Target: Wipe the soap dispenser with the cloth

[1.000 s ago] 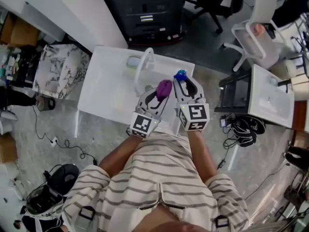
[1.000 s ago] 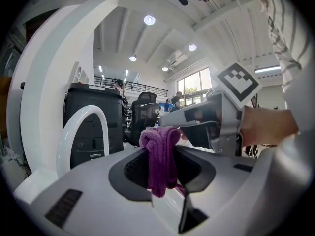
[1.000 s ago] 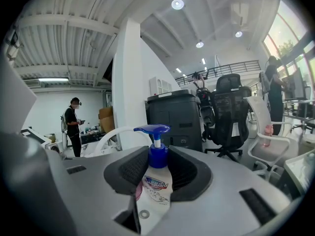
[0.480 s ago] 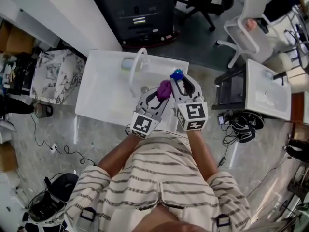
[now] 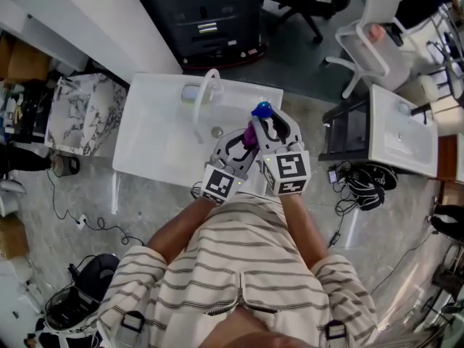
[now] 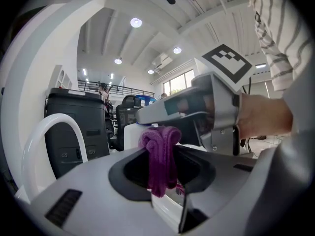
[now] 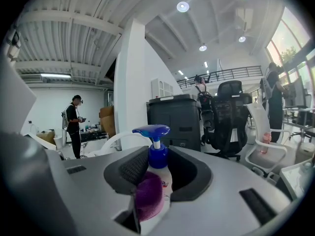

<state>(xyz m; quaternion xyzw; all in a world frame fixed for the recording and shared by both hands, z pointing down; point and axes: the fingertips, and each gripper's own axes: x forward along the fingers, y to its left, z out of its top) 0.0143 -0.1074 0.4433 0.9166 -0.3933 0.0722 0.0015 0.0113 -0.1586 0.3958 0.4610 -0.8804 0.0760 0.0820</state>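
The soap dispenser [image 7: 156, 176] is a white bottle with a blue pump head [image 5: 262, 109]. My right gripper [image 5: 273, 130] is shut on its body and holds it upright above the white sink counter [image 5: 148, 133]. A bunched purple cloth [image 6: 160, 156] sits pinched in my left gripper [image 5: 243, 142], which is shut on it. The cloth [image 7: 147, 196] presses against the bottle's left side, low between the right gripper's jaws. In the left gripper view the bottle [image 6: 132, 133] shows just behind the cloth, beside the right gripper's body [image 6: 206, 109].
A white curved faucet [image 5: 205, 96] rises over the basin with its drain [image 5: 217, 131]. A dark cabinet [image 5: 206, 17] stands behind the counter. A second white counter [image 5: 402, 140] and office chairs [image 5: 370, 42] are to the right. A person [image 7: 75, 124] stands far off.
The left gripper has brought the purple cloth rightward, from beside the dispenser to against its side. The right gripper has kept the bottle nearly still.
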